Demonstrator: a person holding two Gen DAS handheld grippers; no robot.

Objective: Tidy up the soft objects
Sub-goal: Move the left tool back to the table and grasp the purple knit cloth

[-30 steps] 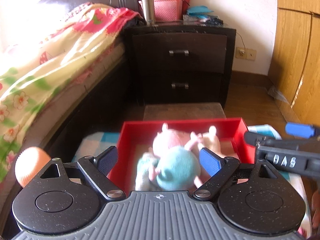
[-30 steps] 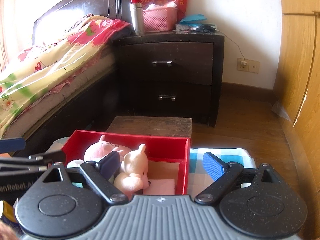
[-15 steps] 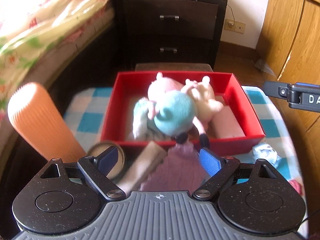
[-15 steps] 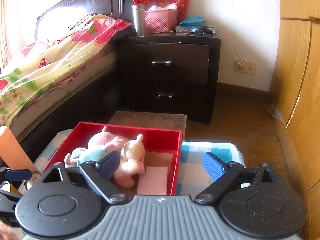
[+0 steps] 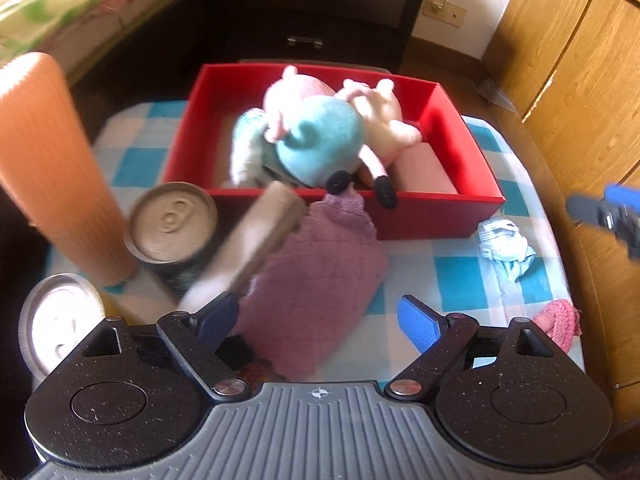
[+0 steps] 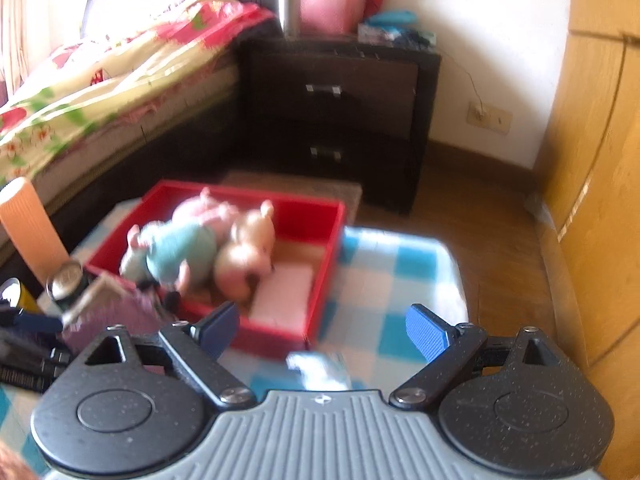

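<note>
- Landmark: red box [image 5: 440,216], on the blue-and-white checked cloth [image 5: 456,280].
- Inside the box: teal plush [image 5: 324,144] at the near wall, its dark feet hanging over the rim; pink plush [image 5: 300,88] behind it; cream plush [image 5: 384,116] to their right; pale pink pad [image 5: 424,168] flat in the near right corner.
- Purple knit piece [image 5: 316,280] lies on the cloth against the outside of the box's near wall.
- Left gripper [image 5: 318,318] is released, jaws wide, nothing pinched; it sits over the purple knit's near end, on the near side of the box.
- Right gripper [image 6: 322,330] is released too, jaws wide and empty; it's off the box's near right corner, over the cloth.
- White-and-blue crumpled bit [image 5: 504,246] on the cloth just off the box's near right corner; pink knit bit [image 5: 558,322] nearer still, at the cloth's edge.
- Left of the box: orange ribbed cylinder [image 5: 52,160], upright; drink can [image 5: 172,222] beside it; a tan flat piece [image 5: 248,248] leans from the can area to the box's near wall. Blurry, can't ID it.
</note>
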